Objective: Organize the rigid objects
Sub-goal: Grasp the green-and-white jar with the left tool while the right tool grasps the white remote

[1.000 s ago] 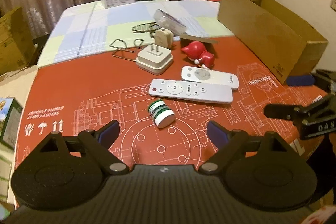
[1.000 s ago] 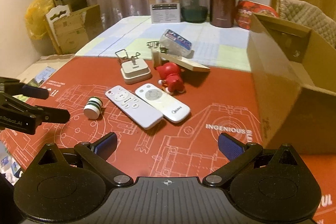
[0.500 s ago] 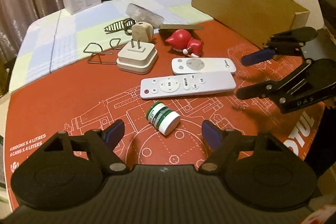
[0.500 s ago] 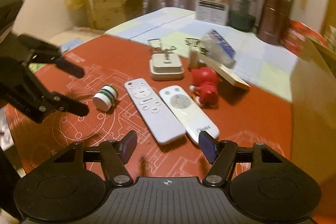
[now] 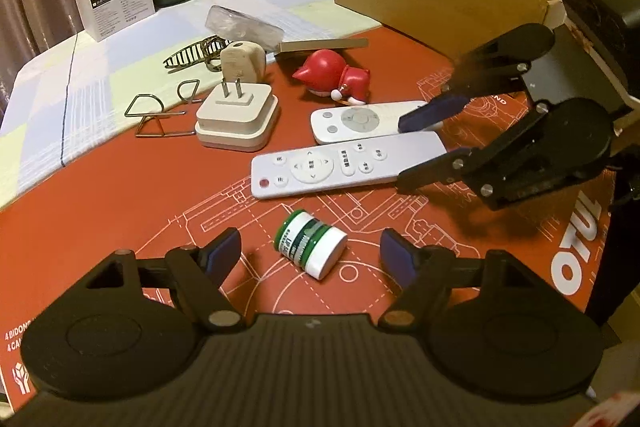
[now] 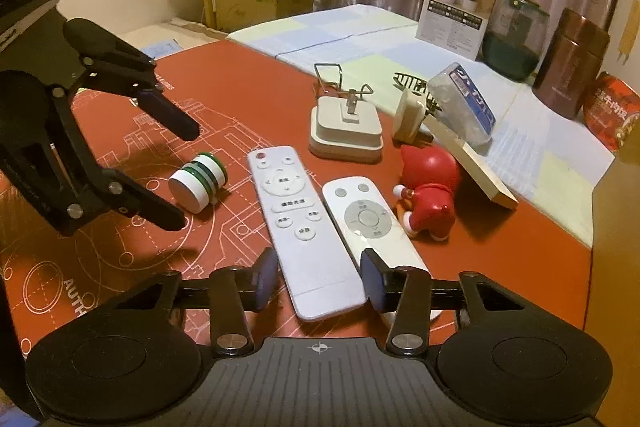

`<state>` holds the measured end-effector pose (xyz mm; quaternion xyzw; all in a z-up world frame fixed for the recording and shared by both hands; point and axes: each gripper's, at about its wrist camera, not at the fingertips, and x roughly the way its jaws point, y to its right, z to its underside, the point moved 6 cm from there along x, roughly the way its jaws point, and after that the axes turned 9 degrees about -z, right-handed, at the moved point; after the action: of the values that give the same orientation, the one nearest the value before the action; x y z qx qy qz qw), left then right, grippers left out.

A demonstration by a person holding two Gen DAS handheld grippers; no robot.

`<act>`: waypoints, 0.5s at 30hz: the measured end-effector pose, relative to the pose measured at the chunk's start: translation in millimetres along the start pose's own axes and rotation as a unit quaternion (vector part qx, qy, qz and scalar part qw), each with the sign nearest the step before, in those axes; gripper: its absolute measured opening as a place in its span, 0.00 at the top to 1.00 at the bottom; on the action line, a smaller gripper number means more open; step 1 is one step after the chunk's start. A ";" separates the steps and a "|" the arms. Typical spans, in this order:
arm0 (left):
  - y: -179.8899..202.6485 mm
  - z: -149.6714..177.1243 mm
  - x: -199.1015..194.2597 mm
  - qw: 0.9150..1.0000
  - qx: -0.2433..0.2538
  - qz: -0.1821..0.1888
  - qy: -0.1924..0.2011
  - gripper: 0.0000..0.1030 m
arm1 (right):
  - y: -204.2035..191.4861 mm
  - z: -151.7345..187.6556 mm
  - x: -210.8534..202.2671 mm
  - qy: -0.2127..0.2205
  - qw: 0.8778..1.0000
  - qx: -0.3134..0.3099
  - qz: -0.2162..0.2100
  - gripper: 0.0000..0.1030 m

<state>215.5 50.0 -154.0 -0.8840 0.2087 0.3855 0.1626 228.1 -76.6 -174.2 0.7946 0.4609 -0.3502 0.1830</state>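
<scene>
Between the spread fingers of my right tongs [image 6: 318,281]: near end of the long white remote [image 6: 302,225], flat on the red surface [image 6: 500,259], neither pad visibly touching it. Just beside it, right: short white remote [image 6: 370,227], one finger over its near end. Ahead of my left tongs [image 5: 311,257], also spread wide and holding nothing: green-banded white bottle [image 5: 310,243] on its side, between the fingers, apart from both. Beyond the remotes: red figurine [image 6: 430,193], white plug adapter [image 6: 346,131]. Far right edge: cardboard box [image 5: 436,1]. Bare red mat lies to the left of the bottle.
</scene>
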 end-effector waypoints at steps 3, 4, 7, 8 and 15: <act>-1.8 0.7 2.8 1.000 0.001 0.003 -0.004 0.30 | -3.0 2.9 -0.1 -0.010 1.000 0.002 -0.005 0.65; -2.0 1.2 3.1 1.000 0.001 0.004 -0.004 0.30 | -3.4 3.6 -1.2 -0.012 1.000 0.008 -0.006 0.66; -1.7 1.4 2.5 1.000 0.001 0.005 -0.001 0.30 | -1.8 8.1 -7.5 -0.017 0.999 0.048 -0.013 0.66; -1.2 1.3 2.4 1.000 0.003 0.005 0.000 0.30 | -2.5 9.4 -9.0 -0.018 0.998 0.053 -0.017 0.66; 3.0 -1.3 6.4 1.000 0.024 0.013 0.002 0.42 | -0.6 8.8 -3.3 -0.010 0.998 0.056 -0.024 0.65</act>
<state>218.8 45.3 -158.3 -0.8776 0.2300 0.3809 0.1784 223.1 -83.8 -177.9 0.7884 0.4581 -0.3878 0.1346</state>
